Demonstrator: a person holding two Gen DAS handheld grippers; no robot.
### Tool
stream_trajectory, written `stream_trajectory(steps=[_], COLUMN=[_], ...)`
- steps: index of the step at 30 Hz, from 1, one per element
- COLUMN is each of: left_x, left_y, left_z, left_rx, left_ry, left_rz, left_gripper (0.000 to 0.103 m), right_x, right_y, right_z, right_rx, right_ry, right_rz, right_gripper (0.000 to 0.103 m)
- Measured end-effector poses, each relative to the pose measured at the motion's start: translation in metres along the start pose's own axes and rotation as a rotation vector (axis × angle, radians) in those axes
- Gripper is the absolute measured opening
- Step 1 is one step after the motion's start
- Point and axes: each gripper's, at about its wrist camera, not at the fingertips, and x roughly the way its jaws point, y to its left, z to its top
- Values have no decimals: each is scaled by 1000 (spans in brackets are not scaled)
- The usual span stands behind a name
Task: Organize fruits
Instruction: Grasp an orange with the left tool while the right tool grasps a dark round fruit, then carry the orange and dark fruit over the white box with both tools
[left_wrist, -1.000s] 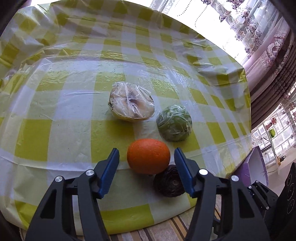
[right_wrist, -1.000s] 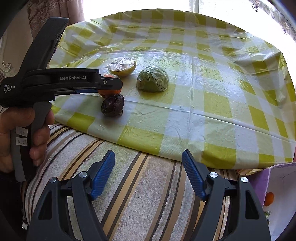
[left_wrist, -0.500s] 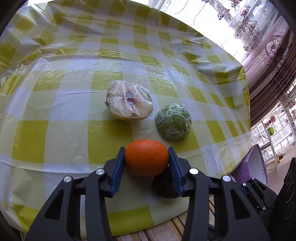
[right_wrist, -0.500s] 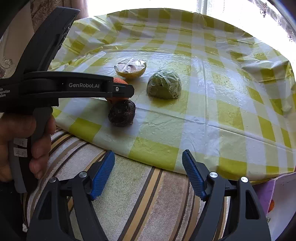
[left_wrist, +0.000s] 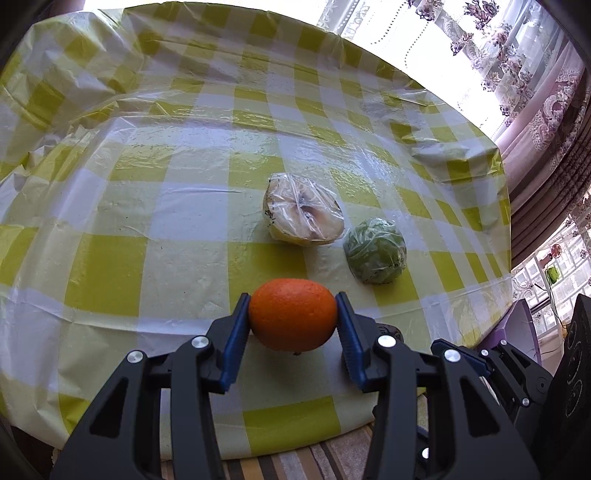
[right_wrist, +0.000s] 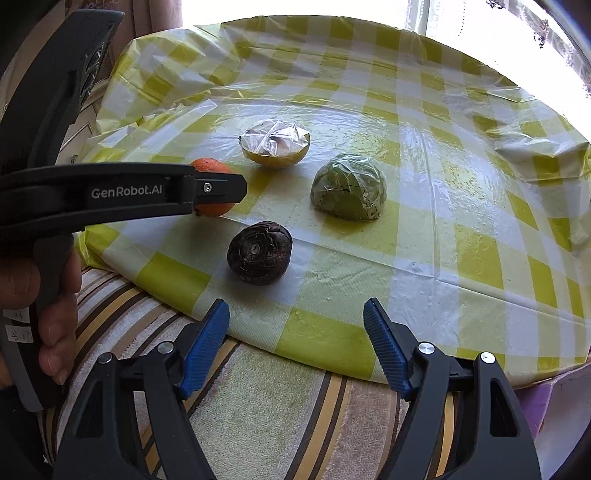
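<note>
Squeezing the orange (left_wrist: 292, 314) between both blue pads, my left gripper (left_wrist: 291, 320) has it clamped at the near edge of the table, and from the left wrist view a shadow shows beneath the fruit on the checked tablecloth (left_wrist: 155, 206); whether it is clear of the cloth or resting on it I cannot tell. From the right wrist view I see that same gripper side-on, with the hand (right_wrist: 37, 306) wrapped round its handle and the orange showing behind the fingertip. My right gripper (right_wrist: 295, 339) hangs unclenched, its jaws spread wide with nothing between them, over the striped cushion (right_wrist: 266, 402) just short of the table edge.

Just beyond its fingers lies the dark brown wrinkled fruit (right_wrist: 259, 253), near the front rim of the cloth and apart from the orange. In the left wrist view only a sliver of it peeps out behind the right-hand finger. Farther back sits the green half fruit in cling film (left_wrist: 375, 250), dome up, and just beside it on its left the yellow half fruit in cling film (left_wrist: 303, 214), cut face up. These two nearly touch. Behind them the yellow-and-white cloth runs to the bright window and patterned curtains (left_wrist: 532, 96).
</note>
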Motion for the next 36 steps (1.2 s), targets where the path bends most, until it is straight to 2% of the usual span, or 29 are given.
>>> stream_trajectory(steps=[6, 15, 20, 23, 36], left_x=[-11, -20, -22, -22, -27], left_y=[15, 30, 35, 36, 30], left_z=[-3, -7, -9, -9, -14], left_rx=[-16, -33, -41, -42, -27], left_ry=[-18, -30, -30, -30, -30], left_rz=[28, 51, 55, 56, 76], left_gripper=[46, 46, 46, 46, 46], right_x=[7, 20, 23, 24, 16], right_y=[7, 16, 18, 20, 17], right_z=[10, 23, 29, 31, 26], right_rx=[-13, -33, -34, -41, -27], right_ry=[-1, 9, 5, 3, -15], right_rz=[-1, -5, -1, 14, 6], right_gripper=[72, 55, 50, 40, 39])
